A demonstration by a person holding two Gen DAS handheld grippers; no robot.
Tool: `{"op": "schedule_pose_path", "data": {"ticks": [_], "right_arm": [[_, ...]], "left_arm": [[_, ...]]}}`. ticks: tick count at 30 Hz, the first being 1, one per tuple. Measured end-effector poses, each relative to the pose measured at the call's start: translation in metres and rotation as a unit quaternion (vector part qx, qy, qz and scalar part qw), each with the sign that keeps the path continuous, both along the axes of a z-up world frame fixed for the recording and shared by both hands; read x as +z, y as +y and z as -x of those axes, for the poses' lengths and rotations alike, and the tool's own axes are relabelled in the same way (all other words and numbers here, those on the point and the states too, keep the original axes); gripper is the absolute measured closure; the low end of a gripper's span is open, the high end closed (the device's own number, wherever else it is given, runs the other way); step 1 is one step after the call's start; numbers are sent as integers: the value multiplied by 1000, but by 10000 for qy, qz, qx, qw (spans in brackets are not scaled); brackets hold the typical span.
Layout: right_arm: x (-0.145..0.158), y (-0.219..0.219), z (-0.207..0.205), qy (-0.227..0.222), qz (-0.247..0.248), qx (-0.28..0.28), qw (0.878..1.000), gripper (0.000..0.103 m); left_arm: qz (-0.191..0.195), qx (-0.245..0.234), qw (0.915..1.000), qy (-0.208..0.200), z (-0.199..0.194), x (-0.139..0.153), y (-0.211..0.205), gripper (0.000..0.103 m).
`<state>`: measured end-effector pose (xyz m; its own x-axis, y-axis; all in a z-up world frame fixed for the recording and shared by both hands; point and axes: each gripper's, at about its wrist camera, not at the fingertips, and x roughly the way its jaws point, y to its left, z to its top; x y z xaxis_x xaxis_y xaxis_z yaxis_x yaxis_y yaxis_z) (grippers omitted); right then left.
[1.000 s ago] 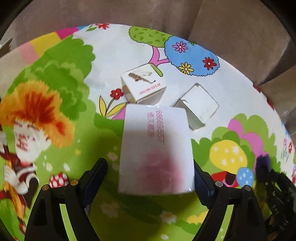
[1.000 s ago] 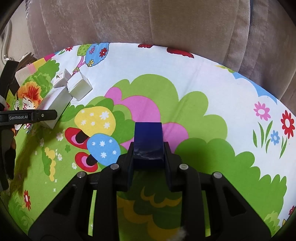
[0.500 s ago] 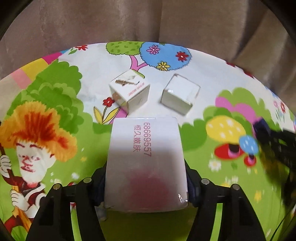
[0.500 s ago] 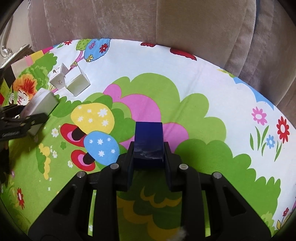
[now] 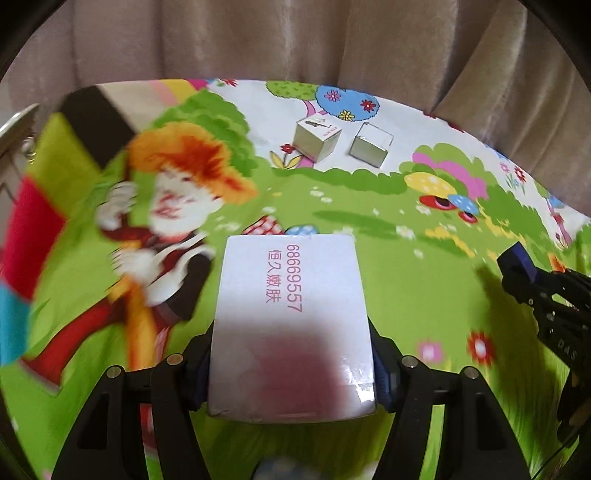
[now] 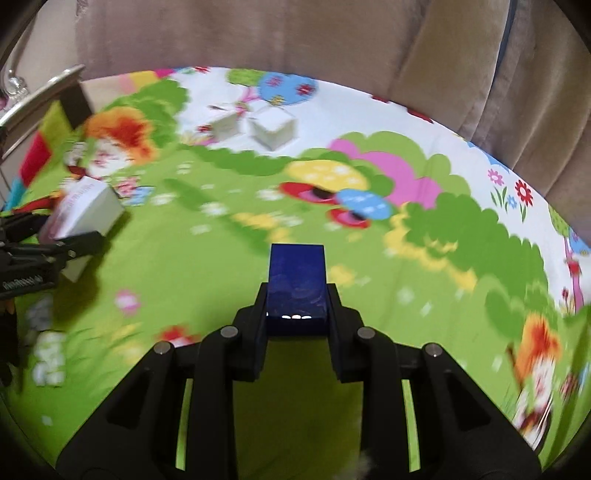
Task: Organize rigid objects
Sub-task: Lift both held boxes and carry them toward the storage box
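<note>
My left gripper [image 5: 291, 373] is shut on a white box [image 5: 290, 325] with pink printed digits and holds it above the cartoon-print cloth [image 5: 369, 266]. The same box [image 6: 86, 210] shows at the left of the right wrist view. My right gripper [image 6: 297, 314] is shut on a dark blue box [image 6: 297, 284]; it also shows at the right edge of the left wrist view [image 5: 517, 262]. Two small white cube boxes stand far ahead on the cloth: one printed [image 5: 317, 138], one plain [image 5: 371, 144].
The cloth covers a round table backed by a beige sofa [image 6: 295, 33]. A dark block [image 5: 94, 125] and coloured patches lie at the far left. A metal rack edge [image 6: 40, 96] shows at the far left.
Both grippers have pulled back and up from the two small cubes, each still holding its box. The left gripper closed on the white box a second ago.
</note>
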<state>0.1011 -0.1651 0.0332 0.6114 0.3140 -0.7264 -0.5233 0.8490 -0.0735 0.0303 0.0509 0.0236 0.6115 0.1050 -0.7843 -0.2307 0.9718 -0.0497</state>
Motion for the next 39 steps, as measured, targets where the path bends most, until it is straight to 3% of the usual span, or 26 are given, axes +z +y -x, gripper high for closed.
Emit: {"op": "schedule_pose_path", "data": {"ticks": [11, 20, 30, 39], "right_arm": [[67, 24, 105, -784, -584, -20, 9952, 72], [122, 37, 185, -1543, -637, 121, 9859, 72], [179, 16, 276, -2440, -710, 33, 9672, 72], [211, -46, 338, -2953, -764, -476, 9512, 72]], "left_arm": [[-317, -93, 9947, -970, 88, 69, -2, 37], [-291, -96, 9848, -1712, 150, 116, 1, 37], [-395, -429, 9631, -2627, 217, 176, -24, 37], [-452, -1133, 9436, -3079, 249, 204, -77, 37]]}}
